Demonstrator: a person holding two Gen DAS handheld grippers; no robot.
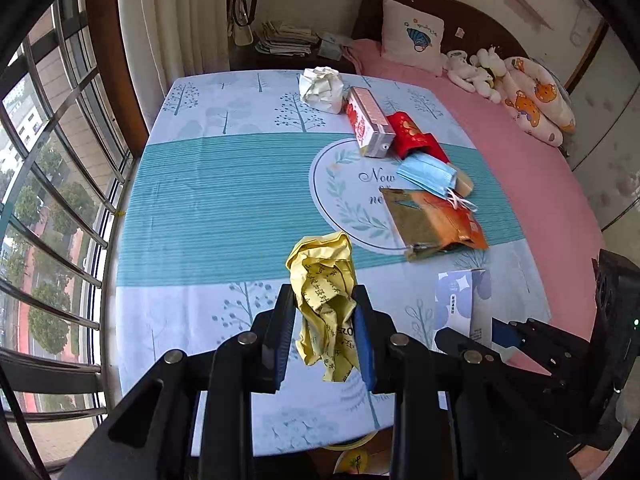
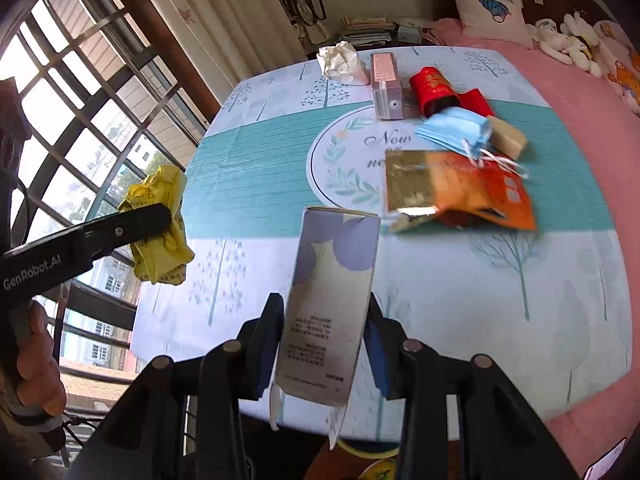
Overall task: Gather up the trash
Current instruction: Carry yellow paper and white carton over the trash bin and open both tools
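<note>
Currently a crumpled yellow printed wrapper (image 1: 326,304) is clamped between the narrowed jaws of the left gripper (image 1: 325,308), lifted clear above the near edge of the table with a tree-patterned blue and teal cloth (image 1: 224,184). A tall pale carton with purple blotches (image 2: 332,312) is pinched upright between the jaws of the right gripper (image 2: 325,322), also raised over the near edge. Left on the cloth toward its far right corner are a crumpled white paper ball (image 1: 320,89), a pink and red rectangular box (image 1: 368,122) just beside it, a red paper cup lying on its side (image 1: 416,138), a light blue folded face mask (image 1: 428,176) touching the cup, and an orange and gold foil pouch (image 1: 434,222) nearer the middle. A hand (image 2: 38,364) is seen on the left gripper's handle in the right wrist view
</note>
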